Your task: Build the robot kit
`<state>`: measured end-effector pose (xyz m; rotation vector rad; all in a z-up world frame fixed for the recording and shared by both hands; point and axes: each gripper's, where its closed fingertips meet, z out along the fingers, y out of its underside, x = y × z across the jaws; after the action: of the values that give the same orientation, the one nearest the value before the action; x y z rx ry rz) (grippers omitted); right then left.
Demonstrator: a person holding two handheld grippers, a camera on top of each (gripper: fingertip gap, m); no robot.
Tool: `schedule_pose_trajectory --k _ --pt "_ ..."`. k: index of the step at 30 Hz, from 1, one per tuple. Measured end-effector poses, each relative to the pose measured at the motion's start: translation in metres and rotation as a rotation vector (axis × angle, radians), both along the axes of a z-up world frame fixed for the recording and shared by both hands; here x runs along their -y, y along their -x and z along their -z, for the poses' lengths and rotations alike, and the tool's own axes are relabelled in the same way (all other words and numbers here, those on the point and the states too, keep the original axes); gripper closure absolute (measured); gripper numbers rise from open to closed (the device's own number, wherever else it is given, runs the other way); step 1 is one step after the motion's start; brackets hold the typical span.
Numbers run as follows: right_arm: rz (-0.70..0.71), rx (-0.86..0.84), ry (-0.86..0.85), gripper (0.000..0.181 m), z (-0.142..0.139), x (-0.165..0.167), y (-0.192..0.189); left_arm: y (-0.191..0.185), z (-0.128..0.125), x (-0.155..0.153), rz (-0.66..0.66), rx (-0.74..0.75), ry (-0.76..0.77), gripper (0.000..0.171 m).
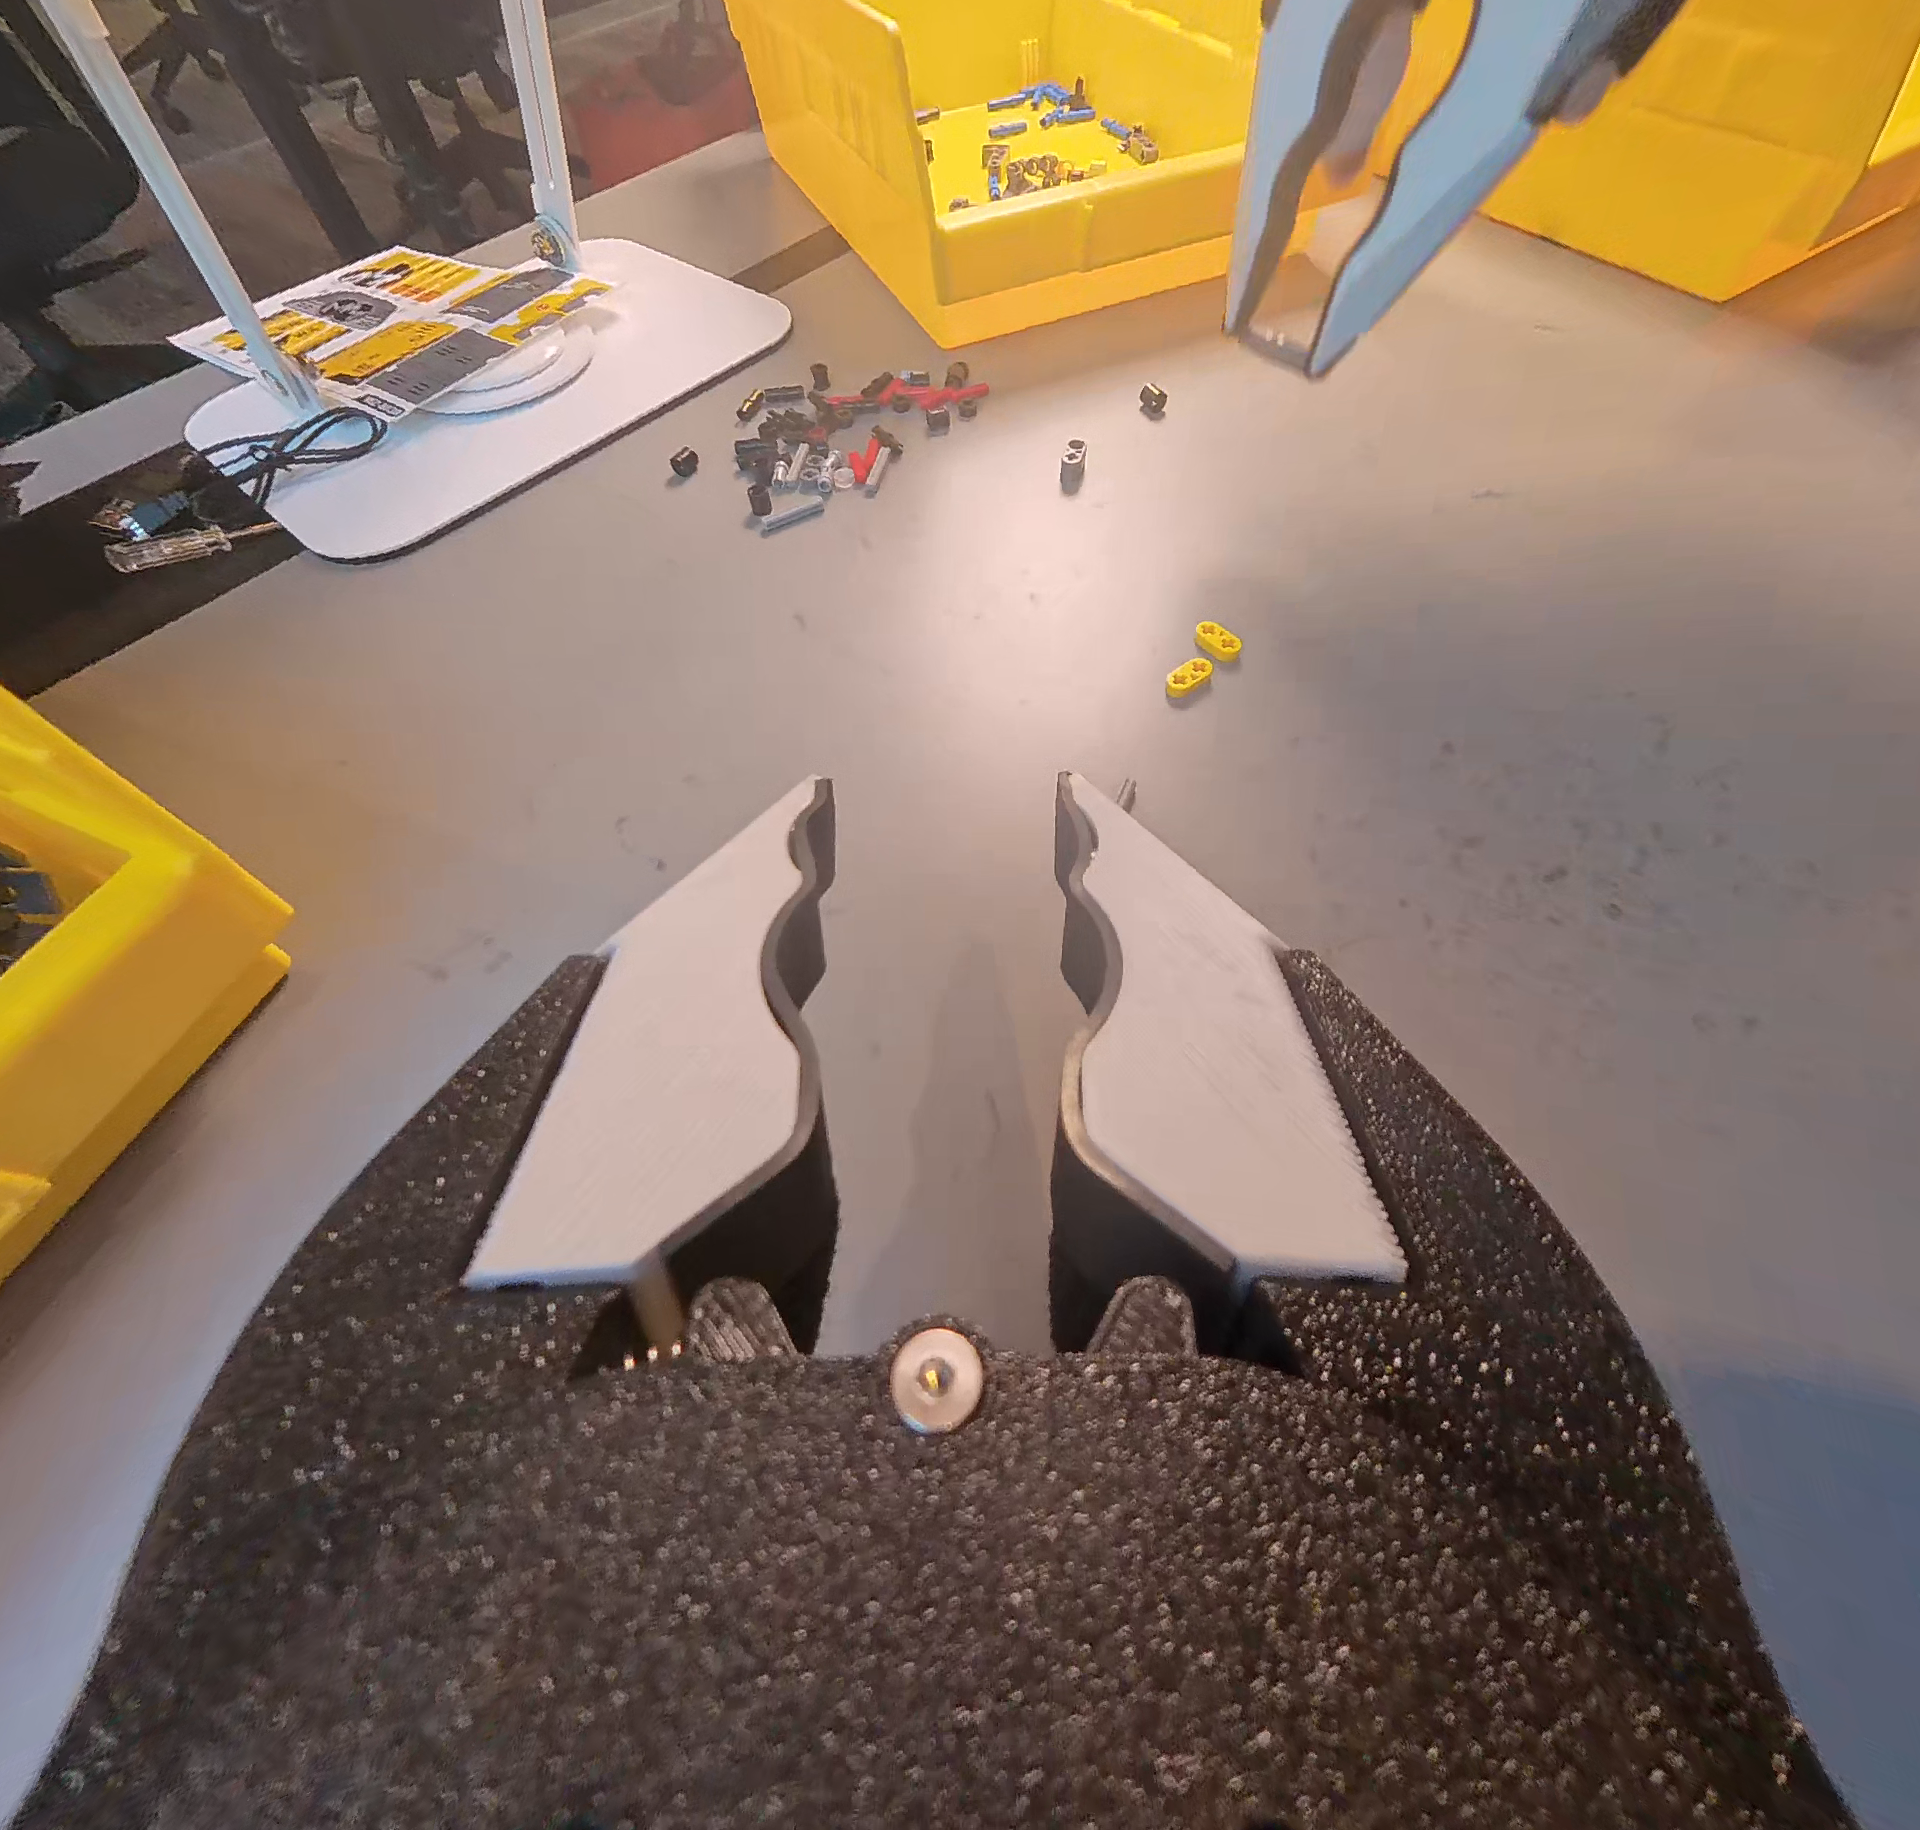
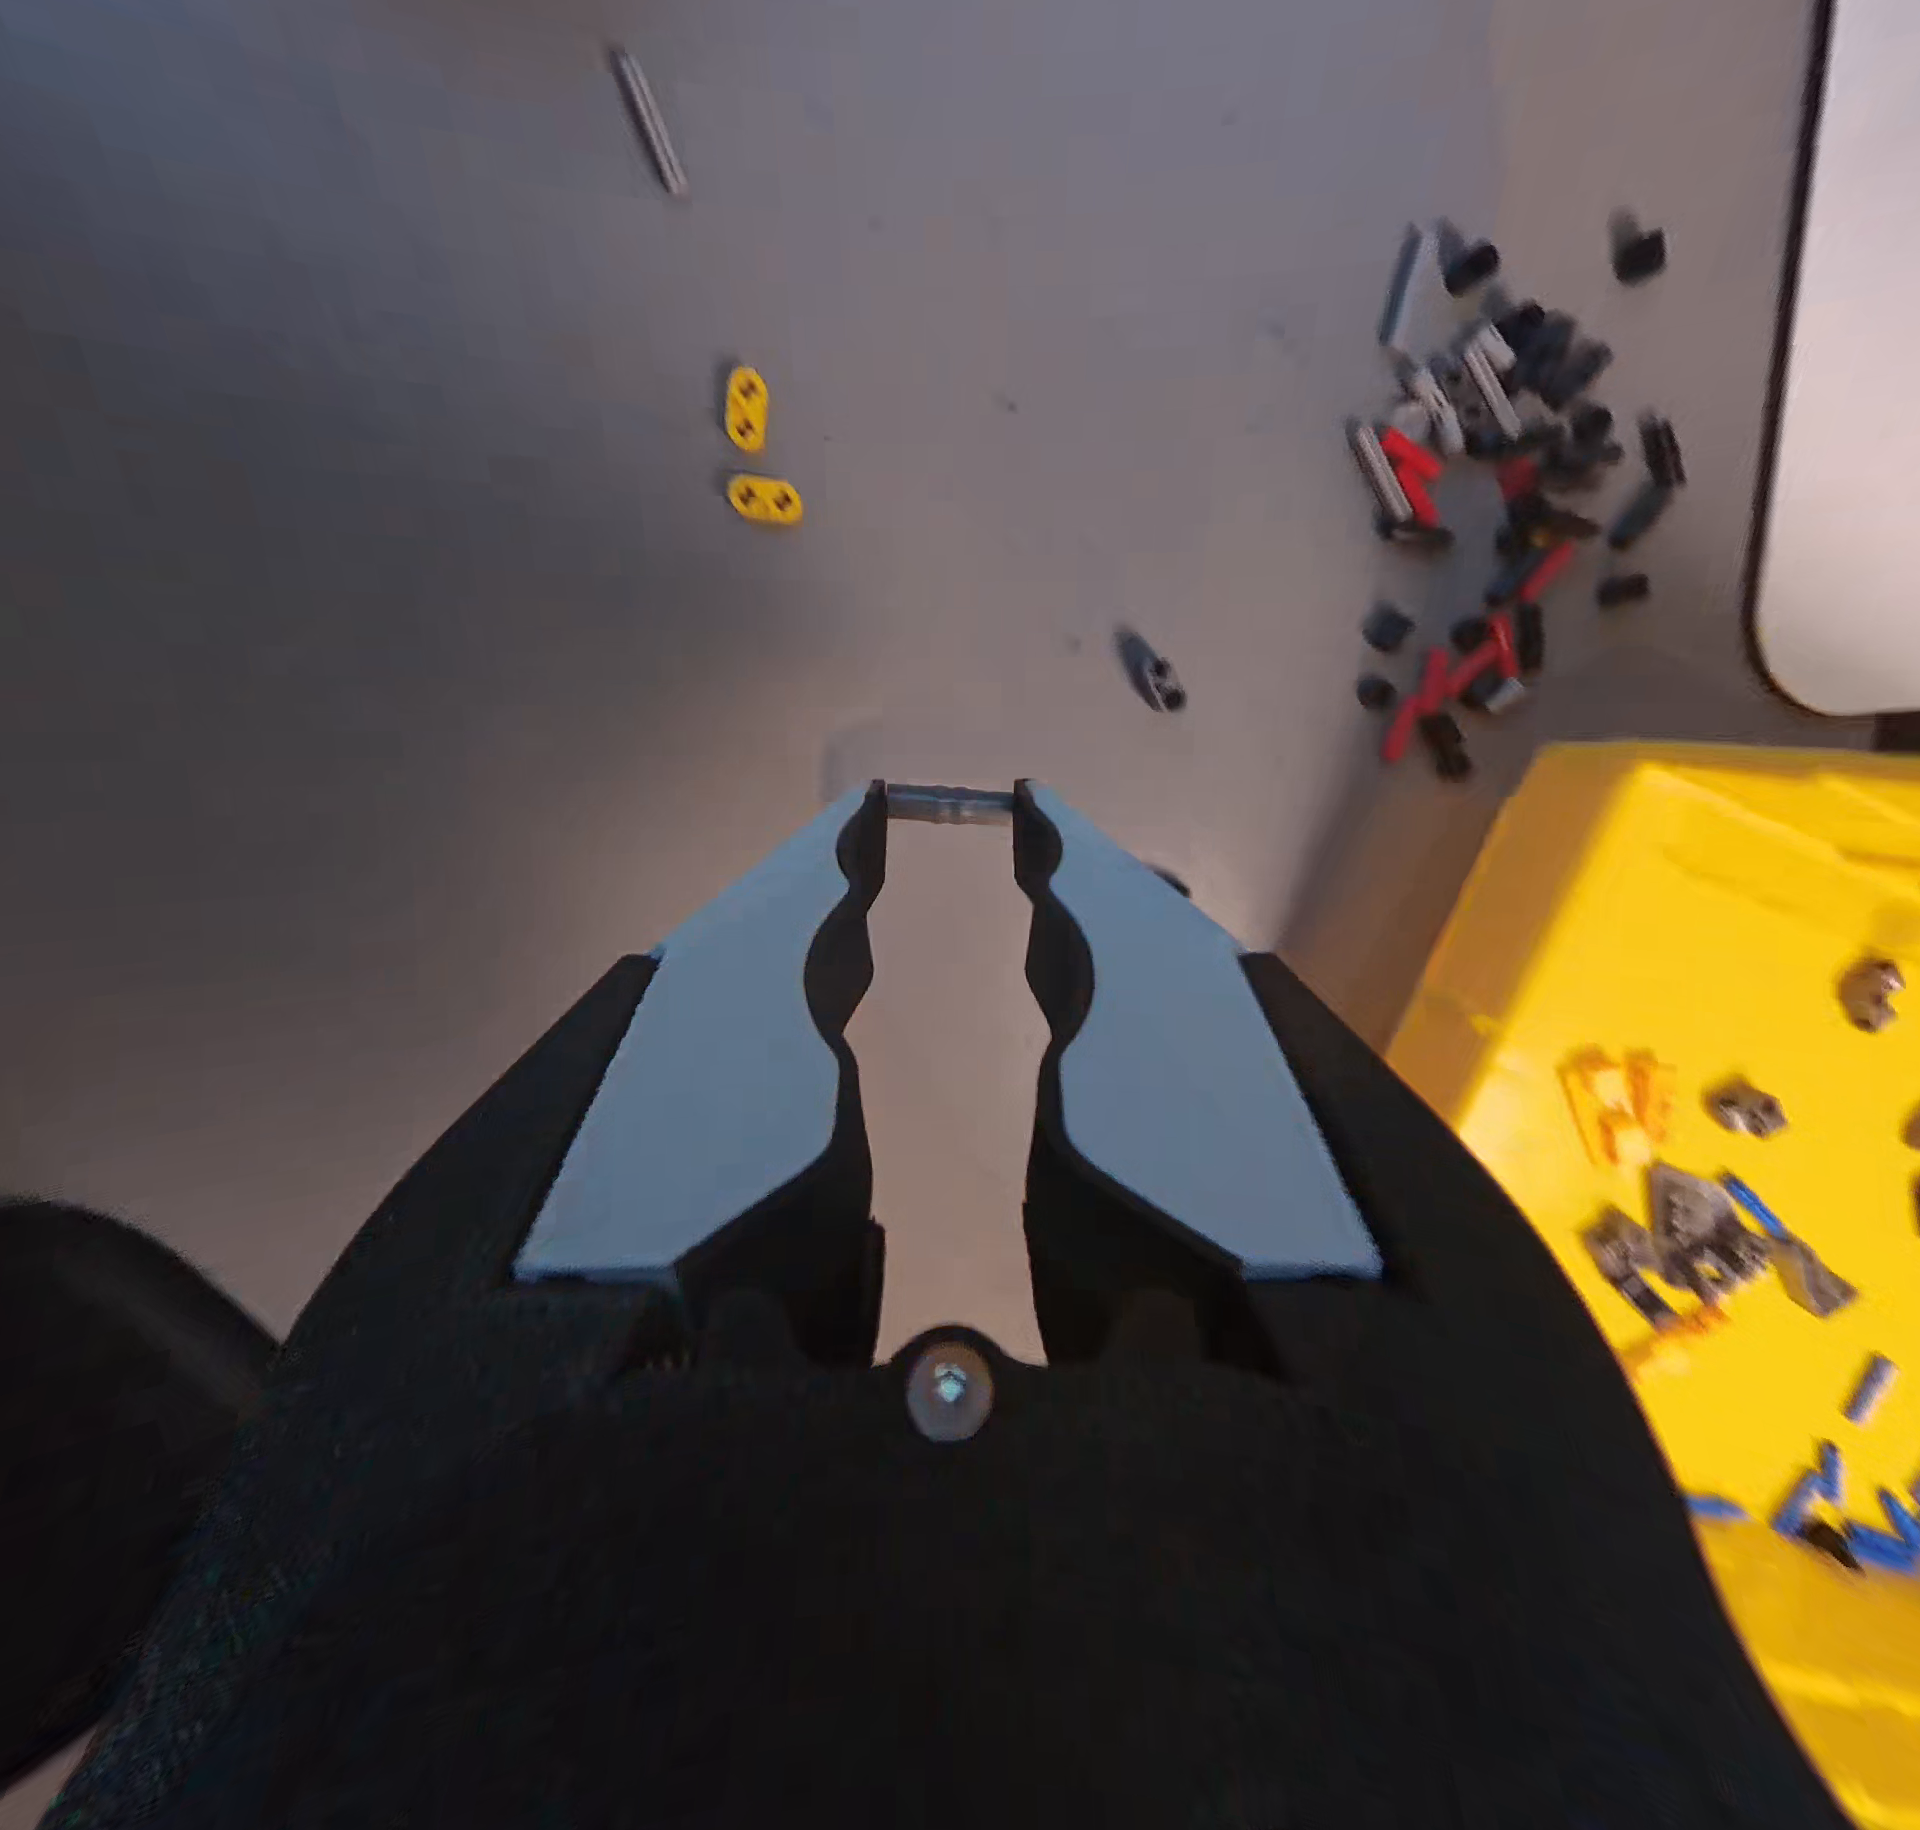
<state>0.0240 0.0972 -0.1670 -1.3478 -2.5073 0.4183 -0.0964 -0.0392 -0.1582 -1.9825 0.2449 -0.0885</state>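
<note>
Grey pin [image 2: 951, 805] sits clamped crosswise between the right tool's [image 2: 949, 801] tips; left tool [image 1: 943, 793] gapes empty.

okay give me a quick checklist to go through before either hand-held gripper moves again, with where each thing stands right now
1. Right hand-held gripper has a firm hold: ok. A small grey pin spans its fingertips.
2. Pin seated deep in the pads: not ok, it sits only at the very tips.
3. Left hand-held gripper is free: ok, jaws apart with nothing between them.
4. Two yellow link pieces lie apart from both grippers: ok, flat on the grey table.
5. Loose pile of black, grey and red parts stays undisturbed: ok, neither gripper touches it.
6. Height of the right gripper above the table: cannot tell, its view is blurred.
</note>
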Motion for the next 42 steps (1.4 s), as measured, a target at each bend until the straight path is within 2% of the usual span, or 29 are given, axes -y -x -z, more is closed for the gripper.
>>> schedule_pose_trajectory --k 3,7,17,21,25,33,42 --pt "-0.014 -0.099 0.073 0.157 0.019 0.031 0.016 0.001 -0.002 0.0 -0.005 0.002 -0.011 0.13" --pt "-0.016 -0.109 0.137 0.157 0.041 0.05 0.021 0.002 -0.005 0.0 -0.009 -0.001 -0.029 0.13" --pt "-0.02 -0.161 0.139 0.156 0.045 0.052 0.022 0.002 0.0 -0.002 -0.007 0.003 -0.017 0.13" --pt "-0.008 -0.218 0.139 0.149 0.043 0.049 0.024 0.003 0.001 -0.003 -0.01 0.004 -0.014 0.13" --pt "0.035 -0.388 0.224 0.146 0.014 0.05 0.033 0.004 0.0 -0.003 -0.016 0.007 -0.021 0.13" --pt "0.17 -0.843 0.292 0.129 -0.069 0.027 0.031 0.003 0.001 -0.003 -0.012 0.0 -0.016 0.13" --pt "0.501 -1.278 0.117 0.11 -0.144 -0.059 -0.021 0.004 0.0 -0.003 -0.016 -0.001 -0.02 0.13"
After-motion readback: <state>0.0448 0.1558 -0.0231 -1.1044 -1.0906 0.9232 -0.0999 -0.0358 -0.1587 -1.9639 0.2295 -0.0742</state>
